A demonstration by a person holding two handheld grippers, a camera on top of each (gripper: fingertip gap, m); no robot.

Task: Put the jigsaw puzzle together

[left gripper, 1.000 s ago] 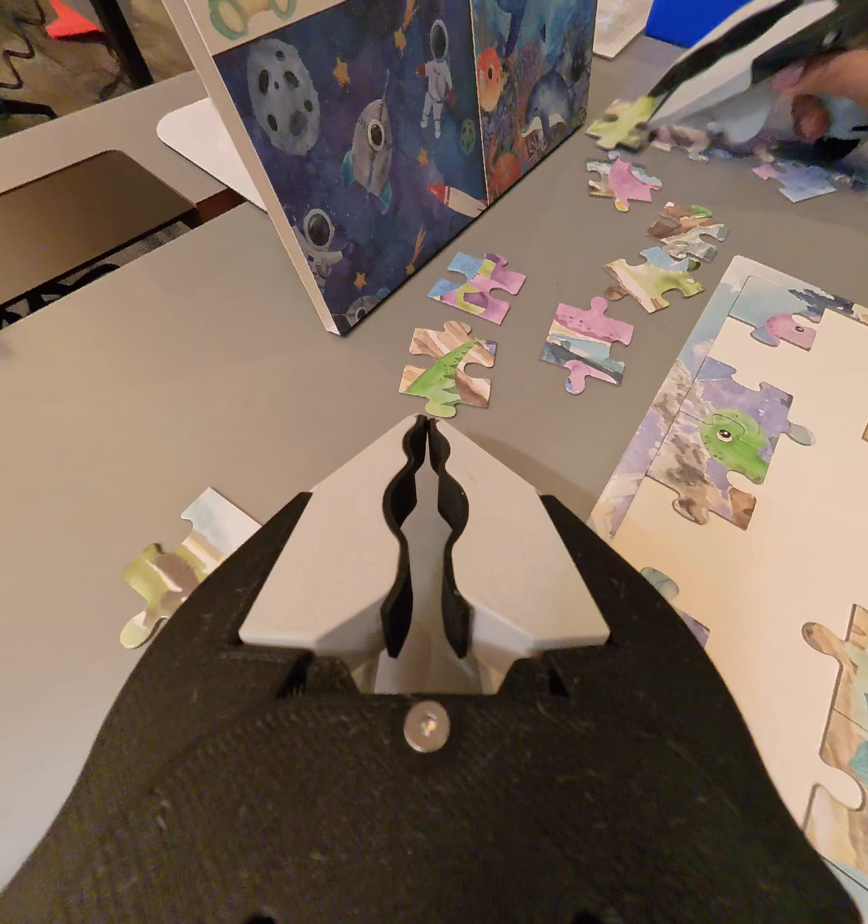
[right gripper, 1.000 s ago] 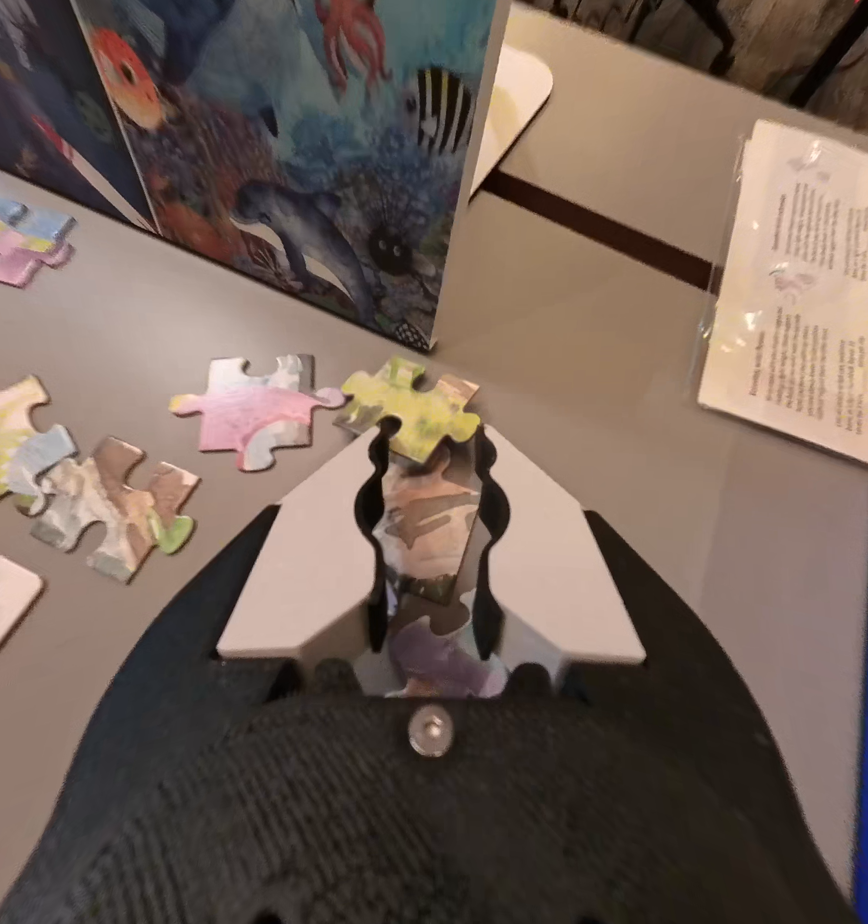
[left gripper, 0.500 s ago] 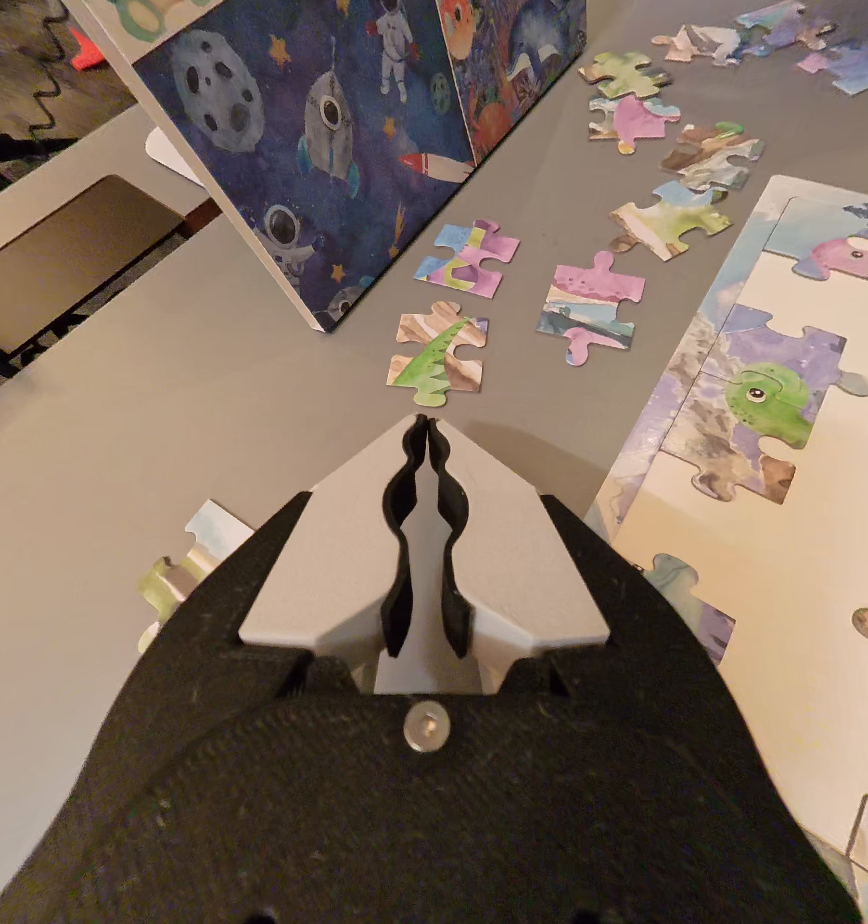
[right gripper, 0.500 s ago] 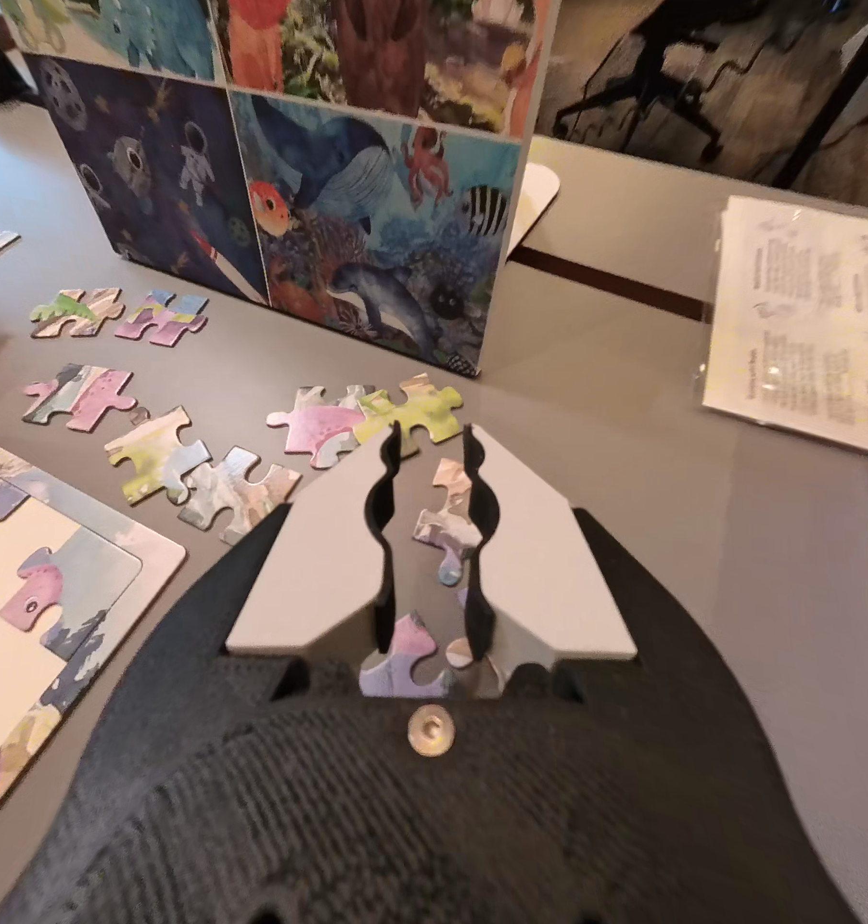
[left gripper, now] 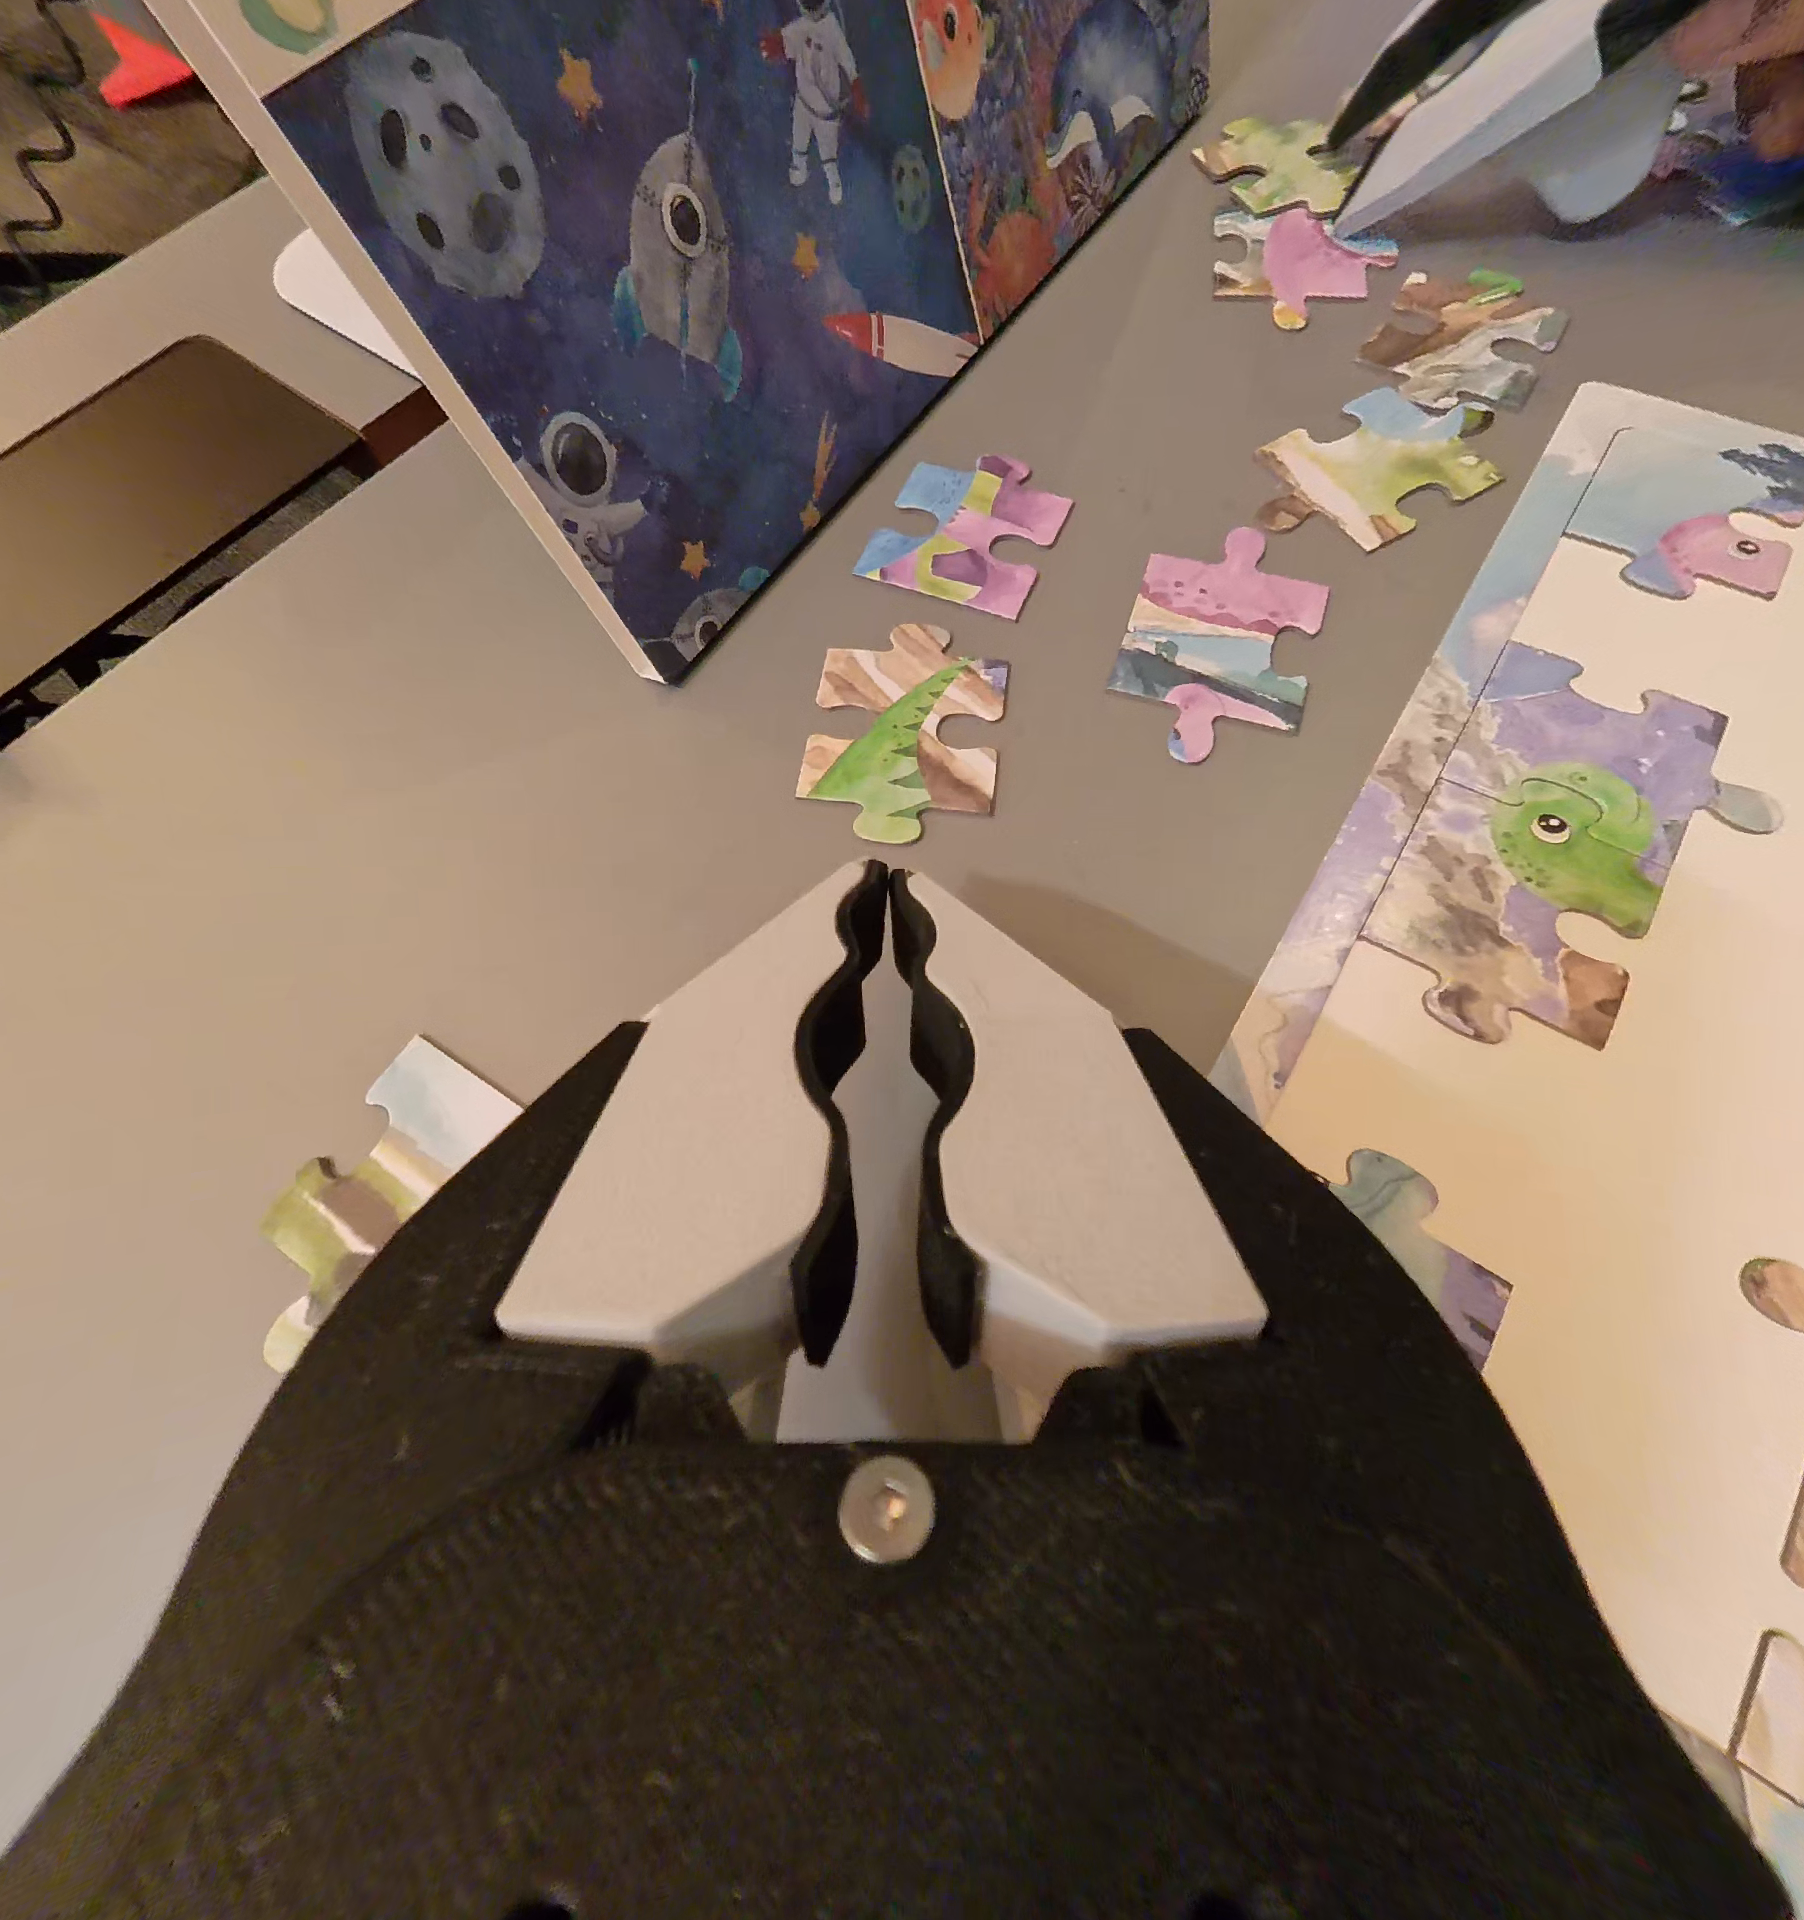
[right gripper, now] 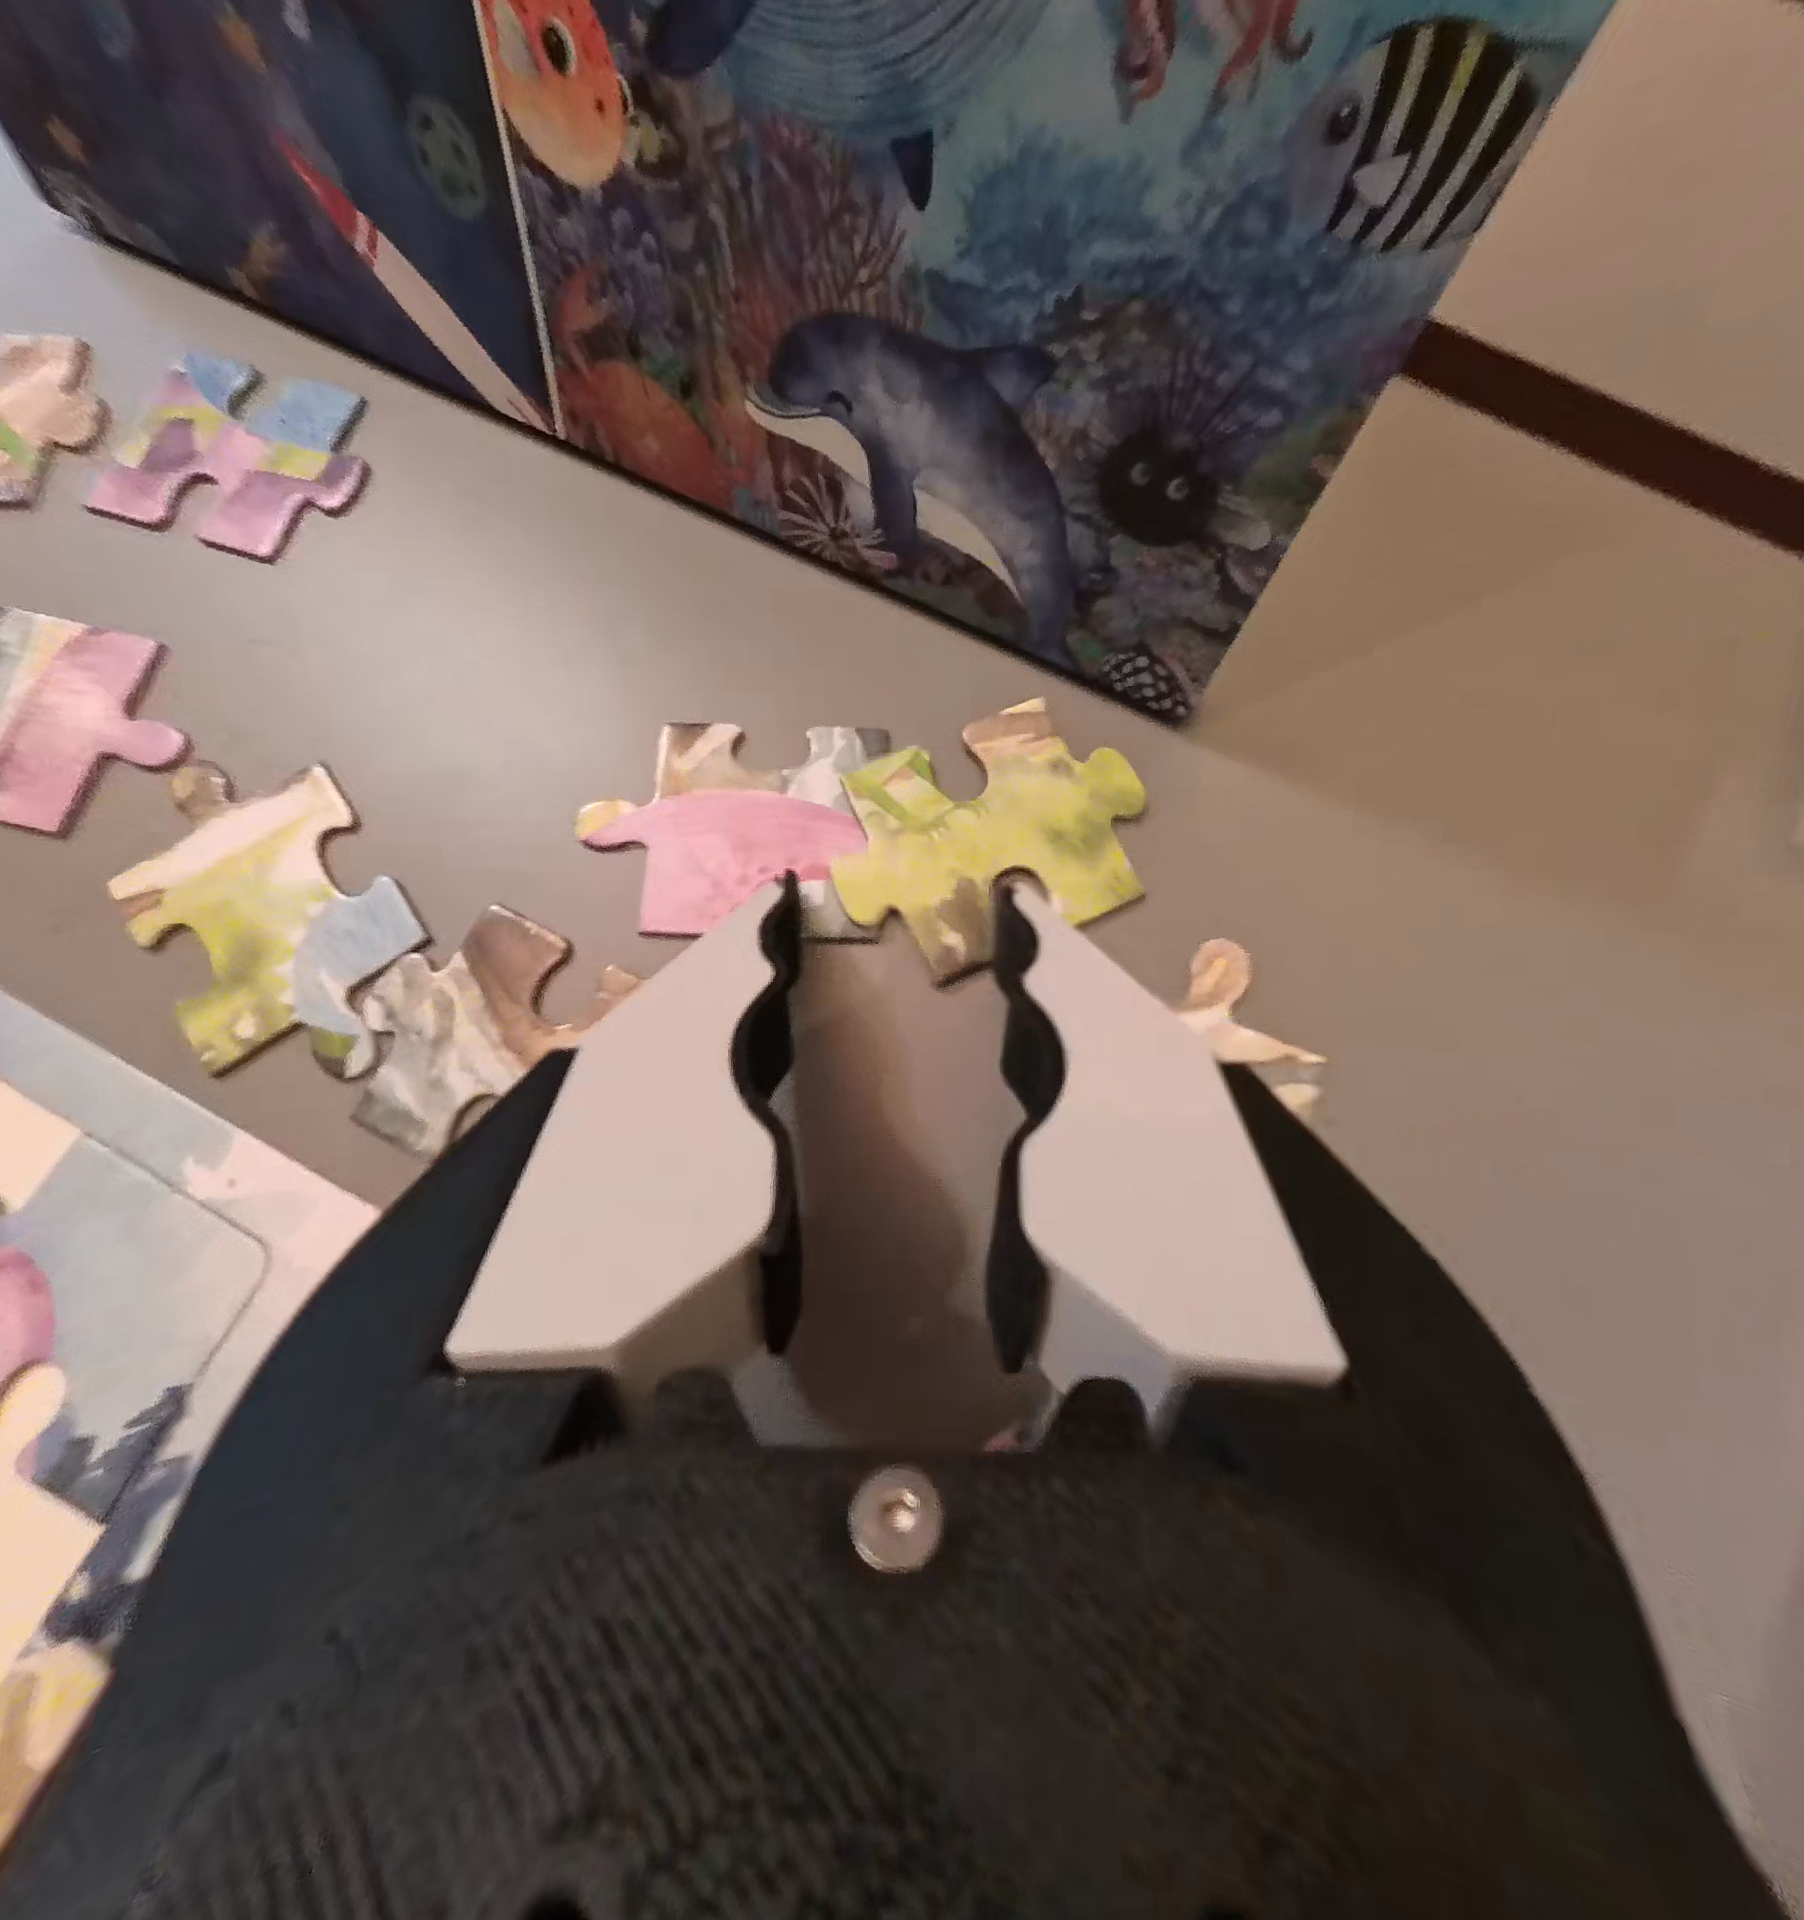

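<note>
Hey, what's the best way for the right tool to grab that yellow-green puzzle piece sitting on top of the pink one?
Probably pinch the yellow-green piece at its near edge, coming in low from the near side. That edge overlaps the pink piece, so it looks slightly raised off the table. The right tool is open, with its tips already at that edge.

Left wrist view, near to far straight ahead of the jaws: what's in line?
Left gripper, shut → green-spike puzzle piece → blue-pink-yellow piece → picture box standing on the grey table.
</note>
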